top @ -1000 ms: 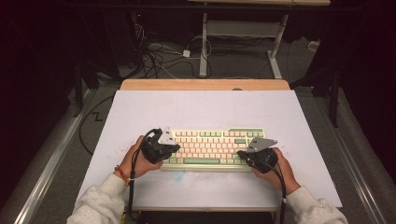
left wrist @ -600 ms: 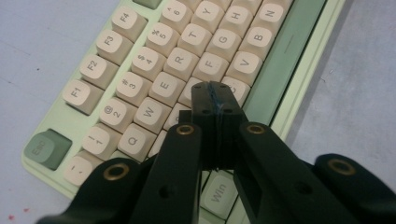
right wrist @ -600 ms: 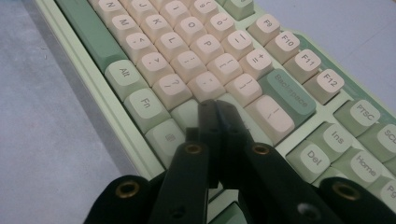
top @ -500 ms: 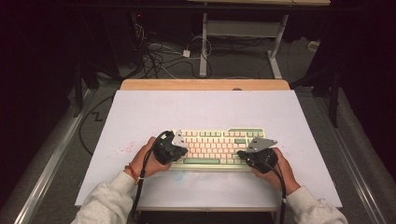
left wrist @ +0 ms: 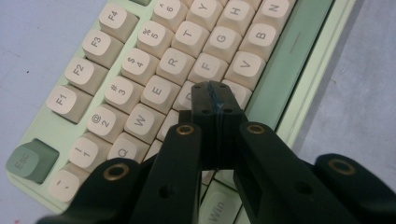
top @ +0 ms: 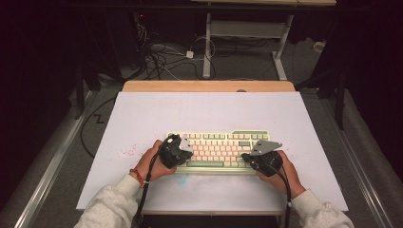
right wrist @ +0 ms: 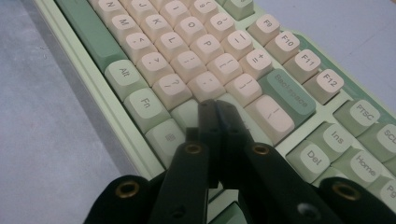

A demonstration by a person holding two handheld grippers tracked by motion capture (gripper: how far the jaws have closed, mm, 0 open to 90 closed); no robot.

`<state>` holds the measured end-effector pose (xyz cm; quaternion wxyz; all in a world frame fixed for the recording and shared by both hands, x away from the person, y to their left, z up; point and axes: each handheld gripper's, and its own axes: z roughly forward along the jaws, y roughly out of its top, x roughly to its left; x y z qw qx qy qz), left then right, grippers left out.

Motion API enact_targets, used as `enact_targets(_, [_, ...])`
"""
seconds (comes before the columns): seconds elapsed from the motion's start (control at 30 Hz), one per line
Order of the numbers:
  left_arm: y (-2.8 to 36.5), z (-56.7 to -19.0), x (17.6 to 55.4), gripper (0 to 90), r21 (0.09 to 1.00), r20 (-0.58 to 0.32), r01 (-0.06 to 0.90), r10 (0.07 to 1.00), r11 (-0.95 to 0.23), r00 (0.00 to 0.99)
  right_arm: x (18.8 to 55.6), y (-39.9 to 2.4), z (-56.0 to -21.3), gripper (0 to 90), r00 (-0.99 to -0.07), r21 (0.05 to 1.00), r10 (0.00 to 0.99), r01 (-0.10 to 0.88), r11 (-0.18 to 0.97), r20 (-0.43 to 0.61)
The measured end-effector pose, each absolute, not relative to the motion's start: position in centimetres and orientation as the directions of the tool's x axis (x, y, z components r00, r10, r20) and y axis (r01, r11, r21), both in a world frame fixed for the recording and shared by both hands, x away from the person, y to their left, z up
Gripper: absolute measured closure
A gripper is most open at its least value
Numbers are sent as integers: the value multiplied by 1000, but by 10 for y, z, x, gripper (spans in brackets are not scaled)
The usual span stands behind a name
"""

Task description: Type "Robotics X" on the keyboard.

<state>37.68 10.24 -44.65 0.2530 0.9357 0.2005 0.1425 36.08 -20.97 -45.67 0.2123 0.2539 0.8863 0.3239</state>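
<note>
Both forearms reach forward, left gripper [top: 177, 151] and right gripper [top: 263, 159] angled inward, jaws pressed together.

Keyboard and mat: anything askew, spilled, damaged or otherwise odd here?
The keyboard lies square on the mat with no keys visibly missing or lifted. The one oddity is a scatter of small reddish specks on the mat left of the left gripper, like marks or stains. Both grippers, including the right gripper, are shut over the keys.
</note>
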Motion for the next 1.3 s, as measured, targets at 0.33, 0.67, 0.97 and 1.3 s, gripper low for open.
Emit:
enact_targets(0.33, [112,-435,375,862,613,198,293,502,-734,842,361,-214,-443,900,-784,719,594,307,624,-181])
enact_targets(0.67, [121,-430,376,795,677,221,292,565,-676,795,360,-220,-430,900,-746,767,632,276,580,-209])
enact_targets(0.97, [125,-428,376,622,706,281,261,599,-658,749,363,-225,-422,845,-701,803,679,268,532,-216])
enact_targets(1.3, [126,-431,374,415,725,286,256,617,-640,733,365,-226,-423,606,-662,816,714,270,510,-227])
